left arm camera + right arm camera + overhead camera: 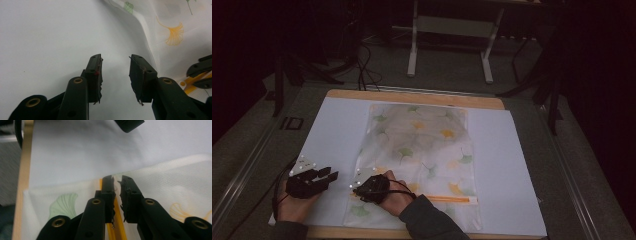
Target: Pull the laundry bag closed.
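Right gripper view: right tool (117,180) jaws narrowly parted over bag's (175,185) orange zip strip (117,230), grip unclear; left tool (115,60) released.

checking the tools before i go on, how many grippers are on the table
2. The left gripper sits on the white sheet beside the bag, jaws open. The right gripper is over the bag's near left corner by the orange zip strip.
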